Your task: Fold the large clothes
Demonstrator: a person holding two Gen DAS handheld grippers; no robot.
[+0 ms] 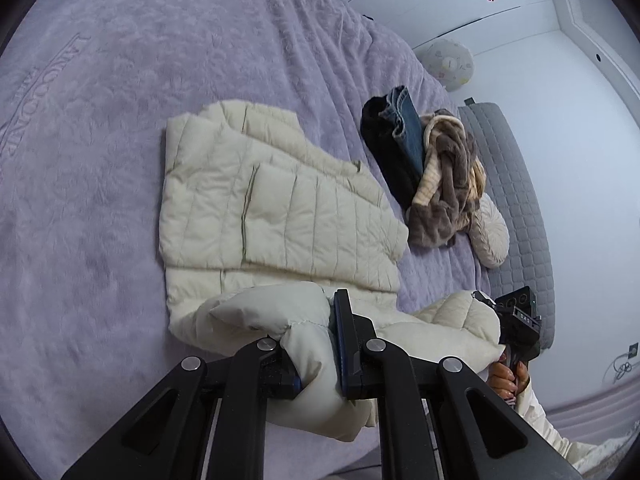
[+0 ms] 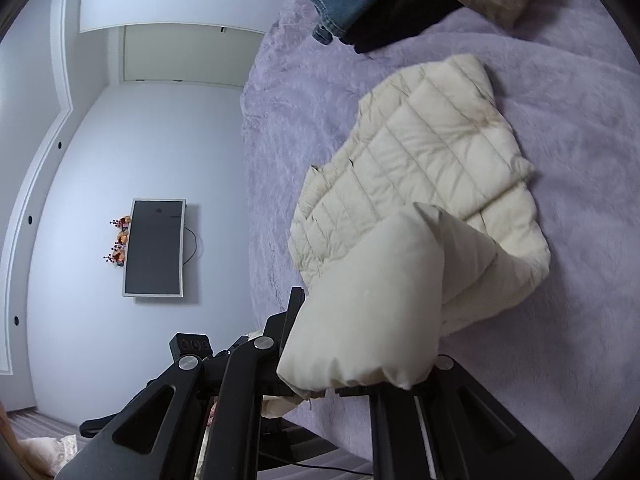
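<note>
A cream quilted puffer jacket lies partly folded on the lilac bed cover. My left gripper is shut on the jacket's near edge and lifts a puffy fold of it. The right gripper shows at the right of the left wrist view, holding the other near corner. In the right wrist view the jacket spreads ahead, and my right gripper is shut on a raised fold that hides its right finger.
A pile of folded clothes, jeans, a black garment and a brown furry garment, lies beyond the jacket. A round cushion and grey quilted headboard stand at the right. A wall screen hangs off the bed's side.
</note>
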